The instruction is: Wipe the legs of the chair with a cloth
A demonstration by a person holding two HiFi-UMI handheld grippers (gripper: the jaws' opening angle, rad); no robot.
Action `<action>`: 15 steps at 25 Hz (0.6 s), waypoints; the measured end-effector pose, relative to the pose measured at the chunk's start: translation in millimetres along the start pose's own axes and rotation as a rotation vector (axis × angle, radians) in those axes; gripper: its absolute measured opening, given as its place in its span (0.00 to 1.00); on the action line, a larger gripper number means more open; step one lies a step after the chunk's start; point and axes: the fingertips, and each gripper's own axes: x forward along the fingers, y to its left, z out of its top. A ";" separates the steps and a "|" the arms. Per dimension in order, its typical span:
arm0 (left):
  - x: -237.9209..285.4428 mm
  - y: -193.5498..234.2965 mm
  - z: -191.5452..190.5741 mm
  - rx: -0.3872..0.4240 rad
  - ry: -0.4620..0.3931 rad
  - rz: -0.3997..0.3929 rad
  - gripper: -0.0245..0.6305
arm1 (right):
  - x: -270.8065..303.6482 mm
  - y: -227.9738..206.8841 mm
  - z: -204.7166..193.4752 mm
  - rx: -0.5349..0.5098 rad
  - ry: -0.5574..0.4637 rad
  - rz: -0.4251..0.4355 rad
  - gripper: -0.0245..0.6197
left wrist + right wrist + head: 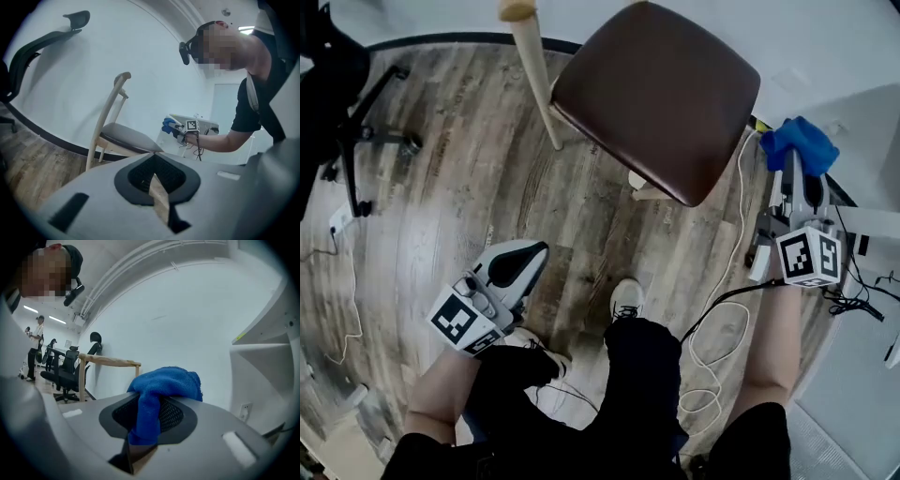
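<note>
Head view: right tongs (797,169), arm outstretched, clamp the blue cloth (802,141); left tongs (523,261), lowered, closed empty.

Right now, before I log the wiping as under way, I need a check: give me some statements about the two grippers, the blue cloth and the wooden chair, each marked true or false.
1. The right gripper is shut on a blue terry cloth. True.
2. The left gripper holds a second cloth. False: its jaws are together with nothing between them.
3. The cloth touches a leg of the light wooden chair with the dark brown seat. False: it is held apart from the chair, beside the seat.
4. The floor is grey carpet. False: it is wood-look planks.
5. The chair stands upright. True.
</note>
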 end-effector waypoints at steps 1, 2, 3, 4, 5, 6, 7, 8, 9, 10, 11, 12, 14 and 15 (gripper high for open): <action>-8.3 -10.7 13.2 -0.029 0.008 0.011 0.05 | -5.1 10.7 9.6 0.021 0.020 0.019 0.20; -17.4 -22.3 26.8 -0.054 0.017 0.023 0.05 | -10.6 21.9 20.1 0.041 0.041 0.040 0.20; -26.1 -33.6 40.9 -0.070 0.028 0.035 0.05 | -16.6 31.9 32.6 0.061 0.059 0.057 0.20; -34.0 -44.3 55.4 -0.079 0.040 0.046 0.05 | -23.3 40.8 46.6 0.081 0.075 0.068 0.20; -41.8 -54.9 69.8 -0.086 0.052 0.056 0.05 | -30.5 48.9 61.6 0.099 0.090 0.077 0.20; -49.7 -65.6 84.5 -0.097 0.064 0.066 0.05 | -38.0 56.8 77.1 0.115 0.108 0.086 0.20; -57.6 -76.1 99.5 -0.110 0.075 0.074 0.05 | -45.6 64.6 92.6 0.129 0.126 0.095 0.20; -65.5 -86.0 114.5 -0.127 0.087 0.082 0.05 | -52.9 72.3 108.2 0.139 0.144 0.106 0.20; -73.1 -95.2 129.7 -0.143 0.097 0.090 0.05 | -59.7 80.0 123.8 0.145 0.161 0.117 0.20; -80.3 -103.7 144.9 -0.158 0.106 0.098 0.05 | -65.9 87.4 139.3 0.151 0.177 0.129 0.20; -86.9 -112.0 160.0 -0.168 0.114 0.107 0.05 | -71.8 94.3 154.5 0.160 0.191 0.141 0.20; -93.0 -120.1 175.0 -0.175 0.120 0.116 0.05 | -77.6 100.7 169.7 0.175 0.203 0.154 0.20; -103.1 -135.9 206.3 -0.181 0.124 0.133 0.05 | -88.7 111.9 200.4 0.222 0.222 0.180 0.20; -107.7 -143.3 223.1 -0.180 0.123 0.141 0.05 | -94.0 117.6 216.1 0.249 0.228 0.194 0.20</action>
